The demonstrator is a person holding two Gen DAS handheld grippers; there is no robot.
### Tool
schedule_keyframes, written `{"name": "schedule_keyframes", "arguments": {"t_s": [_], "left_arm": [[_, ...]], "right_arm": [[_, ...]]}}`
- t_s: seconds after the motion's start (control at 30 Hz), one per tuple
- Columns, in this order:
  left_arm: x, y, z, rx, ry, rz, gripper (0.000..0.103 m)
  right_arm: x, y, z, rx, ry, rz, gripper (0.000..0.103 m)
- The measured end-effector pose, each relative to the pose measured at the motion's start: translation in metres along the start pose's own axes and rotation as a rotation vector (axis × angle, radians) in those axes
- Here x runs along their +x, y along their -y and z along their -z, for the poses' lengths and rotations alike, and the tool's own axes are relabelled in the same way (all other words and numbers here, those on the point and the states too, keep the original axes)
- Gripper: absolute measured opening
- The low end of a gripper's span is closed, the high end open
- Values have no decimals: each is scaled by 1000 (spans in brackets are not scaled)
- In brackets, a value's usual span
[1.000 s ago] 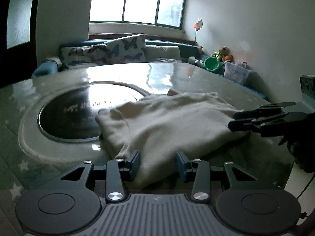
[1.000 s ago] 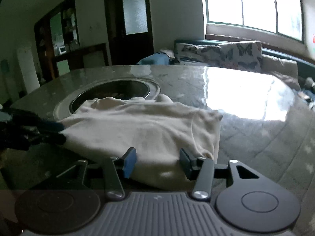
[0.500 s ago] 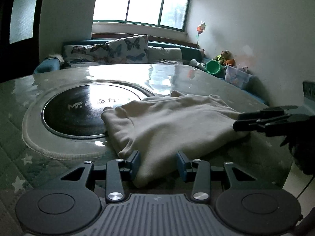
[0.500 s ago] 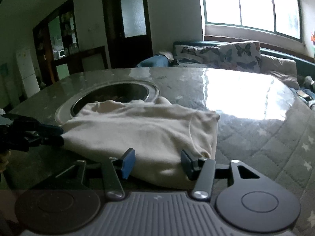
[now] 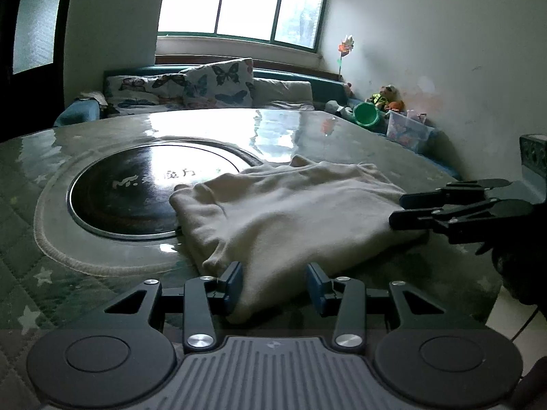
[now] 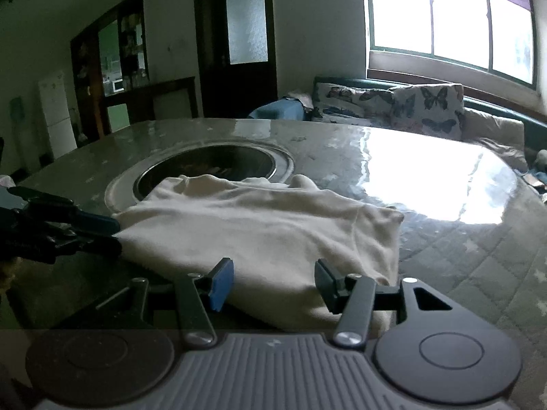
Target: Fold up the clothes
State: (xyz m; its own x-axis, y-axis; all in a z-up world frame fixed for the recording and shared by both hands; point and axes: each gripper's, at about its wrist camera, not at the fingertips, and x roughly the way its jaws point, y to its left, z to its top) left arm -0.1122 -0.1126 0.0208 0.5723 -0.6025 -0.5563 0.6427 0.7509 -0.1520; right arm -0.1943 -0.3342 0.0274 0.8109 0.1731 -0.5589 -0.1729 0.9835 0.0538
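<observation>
A cream garment [image 5: 290, 215] lies folded in a thick pile on the round table, partly over the dark centre disc [image 5: 136, 191]. My left gripper [image 5: 275, 283] is open at the pile's near corner, with the cloth edge lying between its fingers. My right gripper [image 6: 271, 282] is open at the opposite side, with cloth [image 6: 273, 235] between its fingers too. Each gripper shows in the other's view: the right one [image 5: 407, 210] at the pile's right edge, the left one [image 6: 109, 235] at the pile's left edge.
The table [image 5: 85, 283] has a quilted star-pattern cover under glossy glass. Its edge drops away at the right [image 5: 492, 300]. A sofa with butterfly cushions [image 5: 218, 82] stands behind, under the window. Toys and a plastic box [image 5: 407, 130] sit by the right wall.
Both grippers have tilted up and shifted slightly along the pile's edges. The garment lies as before, and both jaws stay open.
</observation>
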Motion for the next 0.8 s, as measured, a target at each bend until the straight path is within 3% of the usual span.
{"name": "schedule_keyframes", "arguments": {"t_s": [0.13,0.27,0.43,0.67,0.8], "left_arm": [[-7,1,-5,-12,3,18,45],[-16,1,-17,-5,37,17,46],[-9,-11,-34,-60,48,-49,49],[25,-36,-39,-179,-42,-129,55],[34,-43,-34,-227,-80,-106,55]], "right_arm": [[-1,6,3,32,-23,-21,55],[-11,18,-11,80,14,-33,55],[-3,46,-27,130,16,23,58],[31,96,-22,331,-67,49,59],[35,103,-19,376,-60,18,59]]}}
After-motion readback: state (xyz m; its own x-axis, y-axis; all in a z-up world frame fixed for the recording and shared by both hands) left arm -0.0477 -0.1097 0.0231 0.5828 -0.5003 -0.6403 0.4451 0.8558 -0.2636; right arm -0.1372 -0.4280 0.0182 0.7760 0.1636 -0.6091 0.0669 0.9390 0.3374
